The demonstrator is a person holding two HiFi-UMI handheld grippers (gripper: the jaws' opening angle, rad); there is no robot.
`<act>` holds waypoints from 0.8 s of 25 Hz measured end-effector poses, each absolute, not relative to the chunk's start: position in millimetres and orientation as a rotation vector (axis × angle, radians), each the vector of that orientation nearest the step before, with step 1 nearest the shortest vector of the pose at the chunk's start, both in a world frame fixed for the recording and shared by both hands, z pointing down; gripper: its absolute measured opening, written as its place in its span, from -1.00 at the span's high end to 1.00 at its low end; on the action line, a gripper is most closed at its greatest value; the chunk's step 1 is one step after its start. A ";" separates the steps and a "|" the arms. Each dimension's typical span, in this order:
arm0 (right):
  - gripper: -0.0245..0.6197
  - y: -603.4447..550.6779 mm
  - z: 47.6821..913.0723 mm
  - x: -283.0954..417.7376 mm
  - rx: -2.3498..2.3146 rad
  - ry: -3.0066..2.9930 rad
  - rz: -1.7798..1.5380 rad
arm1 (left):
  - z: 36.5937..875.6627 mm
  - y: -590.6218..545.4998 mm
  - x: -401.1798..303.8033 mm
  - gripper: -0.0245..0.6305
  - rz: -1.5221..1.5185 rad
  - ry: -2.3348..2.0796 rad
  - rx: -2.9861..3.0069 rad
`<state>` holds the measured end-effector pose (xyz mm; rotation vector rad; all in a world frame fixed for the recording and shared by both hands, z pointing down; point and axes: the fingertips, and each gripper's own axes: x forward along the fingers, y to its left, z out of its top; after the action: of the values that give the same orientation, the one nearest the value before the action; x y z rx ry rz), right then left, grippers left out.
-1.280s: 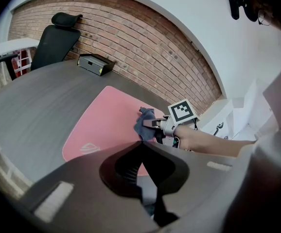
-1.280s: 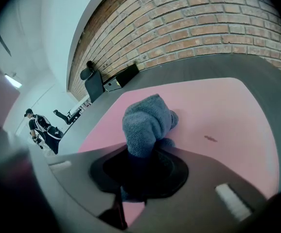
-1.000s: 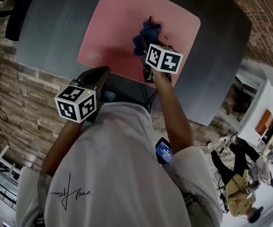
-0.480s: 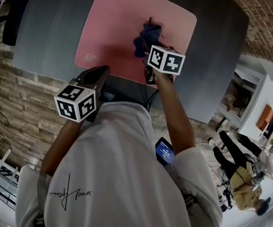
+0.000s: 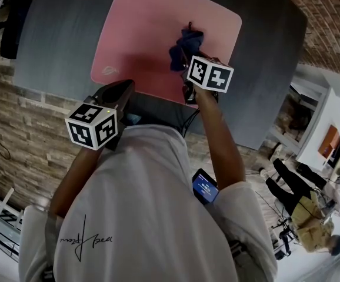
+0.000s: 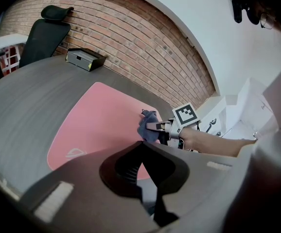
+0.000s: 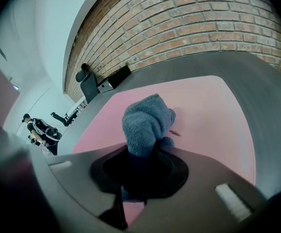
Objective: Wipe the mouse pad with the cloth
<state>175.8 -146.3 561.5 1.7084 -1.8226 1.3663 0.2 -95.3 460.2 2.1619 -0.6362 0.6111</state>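
Wiping looks under way, prob. mid-job. The right gripper (image 5: 185, 57) is clamped on the cloth (image 5: 183, 43), a bunched blue wad sitting on the pad (image 5: 140, 22) at its near right part, so the cloth is in hand and on the surface. The left gripper (image 5: 123, 90) has its jaws together on nothing and hangs over the near table (image 5: 52, 40) edge, off the pad, w/ no part in the work. How much is done can't be read: the pink shows no streaks, damp or dirt to mark wiped from unwiped, so I'd guess most of the far and left area is left. A small dark fleck (image 7: 175, 132) lies by the cloth, thread or dirt unclear. The pad's near edge is hidden behind the grippers and the person's shirt, and the cloth's underside is hidden too, so contact pressure is unknown.
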 end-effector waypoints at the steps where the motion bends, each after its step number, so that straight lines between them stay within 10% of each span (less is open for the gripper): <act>1: 0.72 -145.0 561.6 178.3 1.710 -1.816 1.360 | 460.0 -95.6 1.0 0.89 0.612 -0.634 2.165; 20: 0.72 -109.8 563.5 219.4 1.795 -1.701 1.253 | 452.4 -94.3 3.9 0.89 0.607 -0.626 2.211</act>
<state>219.4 -109.8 563.5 1.7955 -1.7006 1.2532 3.9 -94.3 452.4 2.2112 -0.6258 0.6068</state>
